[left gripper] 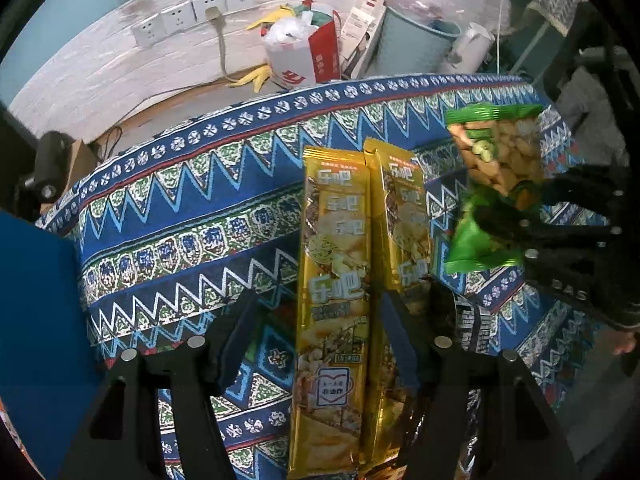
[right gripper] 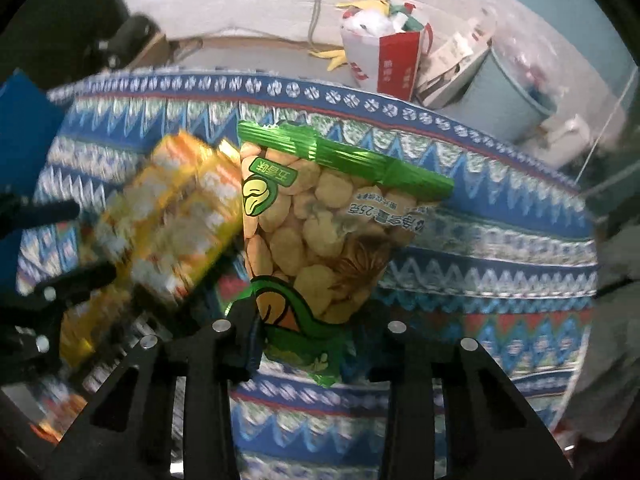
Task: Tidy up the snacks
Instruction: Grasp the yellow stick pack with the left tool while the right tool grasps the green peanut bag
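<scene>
So the right gripper (right gripper: 304,344) has its jaws closed on the lower end of the green broad-bean snack bag (right gripper: 320,236), pinching it near the bottom seal so the bag fans out ahead of the fingers with its clear window and top seal pointing toward the far edge of the patterned tablecloth (right gripper: 500,248). Whether the bag's far end rests on the cloth or hangs just above it can't be told. Grabbing it by the flat end makes sense: less crushing of the beans inside.

The left gripper (left gripper: 316,340) has its jaws open, straddling the nearer of the two gold snack packs (left gripper: 332,280), pads on either side but not pressing on it. The two long packs lie flat, side by side and touching, lengthwise toward the far edge of the cloth, which looks like the start of a tidy row. The green bag is just to their right in the left wrist view.

Containers: nothing on the table itself holds snacks. Beyond the far edge there's a red-and-white paper bag (left gripper: 304,60) stuffed with what looks like rubbish, and a pale blue bin (left gripper: 416,44) with a liner, contents too blurry to call.
</scene>
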Tool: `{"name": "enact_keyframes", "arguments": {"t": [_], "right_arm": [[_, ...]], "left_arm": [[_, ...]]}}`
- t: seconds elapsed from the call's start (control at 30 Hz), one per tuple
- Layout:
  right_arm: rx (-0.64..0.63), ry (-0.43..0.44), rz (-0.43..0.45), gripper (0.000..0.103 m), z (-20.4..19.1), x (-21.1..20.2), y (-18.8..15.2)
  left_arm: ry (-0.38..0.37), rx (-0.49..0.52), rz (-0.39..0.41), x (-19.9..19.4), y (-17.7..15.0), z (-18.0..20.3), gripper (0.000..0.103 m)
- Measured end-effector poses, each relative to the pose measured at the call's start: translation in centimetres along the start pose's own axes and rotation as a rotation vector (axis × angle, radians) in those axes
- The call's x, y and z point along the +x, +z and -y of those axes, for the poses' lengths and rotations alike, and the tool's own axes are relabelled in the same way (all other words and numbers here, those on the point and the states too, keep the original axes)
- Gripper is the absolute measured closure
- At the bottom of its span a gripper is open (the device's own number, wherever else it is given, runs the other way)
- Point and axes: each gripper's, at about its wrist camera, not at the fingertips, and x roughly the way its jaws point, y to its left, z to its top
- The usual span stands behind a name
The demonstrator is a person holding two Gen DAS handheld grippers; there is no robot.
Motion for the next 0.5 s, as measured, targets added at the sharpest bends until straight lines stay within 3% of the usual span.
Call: {"name": "enact_keyframes", "arguments": {"t": [0.23, 0.4, 0.5], "right_arm": [[0.022, 0.008, -0.033, 0.068, 1.0, 0.4, -1.4], [0.081, 0.041, -0.036, 0.052, 1.3, 1.2, -1.4], [0.101, 0.057, -0.045, 0.051, 1.5, 2.1, -1.2]], "left_arm": [[0.025, 0.019, -0.038, 1.3, 0.2, 0.8, 0.035], [0.049, 0.013, -0.068, 2.7, 0.2, 0.4, 0.035], [0.038, -0.005, -0.069, 2.9, 0.1, -0.5, 0.035]]}}
